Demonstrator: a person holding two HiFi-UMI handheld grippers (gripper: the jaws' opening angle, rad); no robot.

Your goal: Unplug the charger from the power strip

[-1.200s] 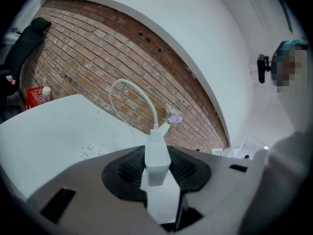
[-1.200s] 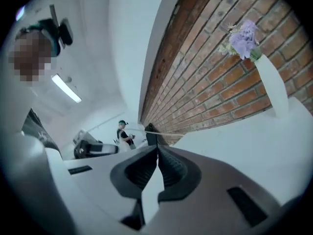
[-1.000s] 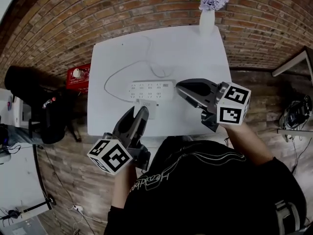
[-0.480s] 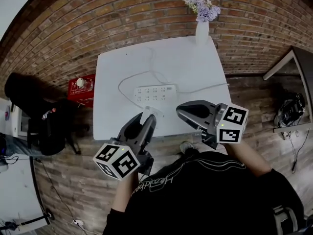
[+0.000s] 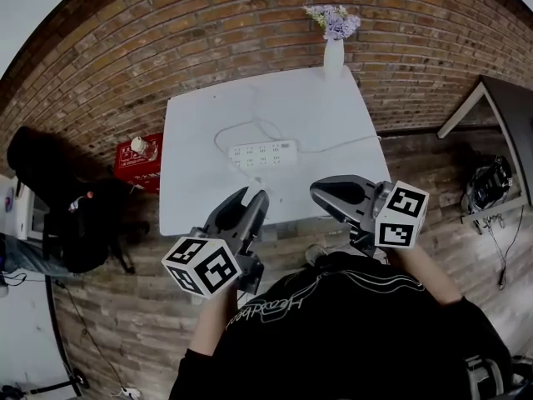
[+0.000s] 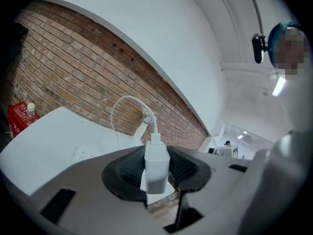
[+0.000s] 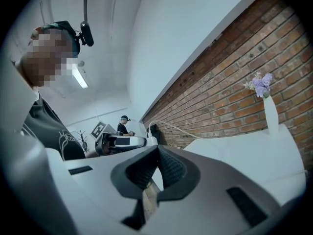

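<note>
The white charger stands upright between the pads of my left gripper, which is shut on it. Its white cable arcs up from its top and drops toward the table. In the head view the left gripper holds the charger over the table's near edge, apart from the white power strip lying mid-table. My right gripper hovers at the near edge to the right, jaws shut and empty. In its own view the right gripper has its pads pressed together.
The white table backs onto a brick wall; a white vase of purple flowers stands at its far edge. On the floor to the left sit a red box and dark bags. Another desk stands on the right.
Both grippers have drawn back from the power strip toward the table's near edge and risen a little. The charger travelled with the left gripper, away from the strip.
</note>
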